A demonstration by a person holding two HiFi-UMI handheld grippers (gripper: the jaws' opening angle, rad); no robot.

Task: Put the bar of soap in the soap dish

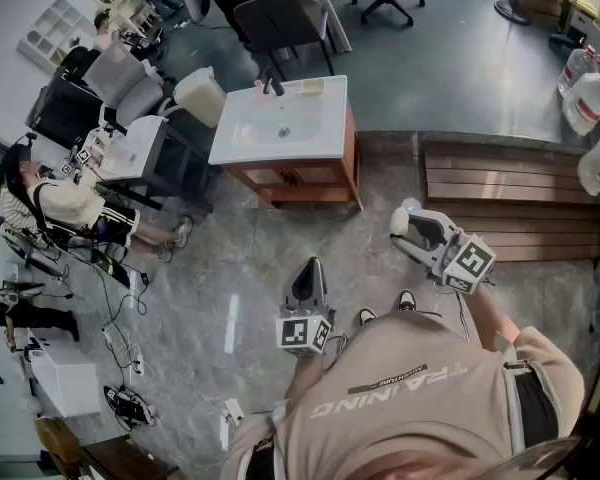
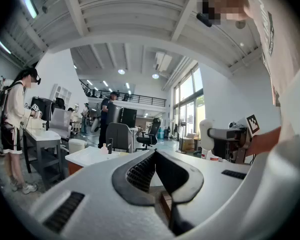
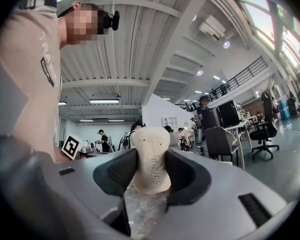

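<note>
The right gripper (image 3: 151, 156) has its two dark ribbed jaws pressed on a cream oval bar of soap (image 3: 151, 170), one pad on each side. The soap stands upright between them and its rounded top rises above the jaw tips. It has raised letters on the face, and nothing supports it from below.

The left gripper (image 1: 309, 265) is on the left of the right one, a little lower in the head view, and apart from it. Its jaws are together at the tips and there is nothing between them.

Below both grippers lies a grey marbled stone floor (image 1: 230, 268). On the right side of the right gripper is a brown slatted wooden bench (image 1: 510, 193).

Ahead of the left gripper, well apart from both, stands a white washbasin top on a brown wooden cabinet (image 1: 242, 146). A black tap (image 1: 272, 86) is at its far edge, and a small pale yellow dish (image 1: 312, 86) sits just on the right of the tap. The soap is far from this dish.
</note>
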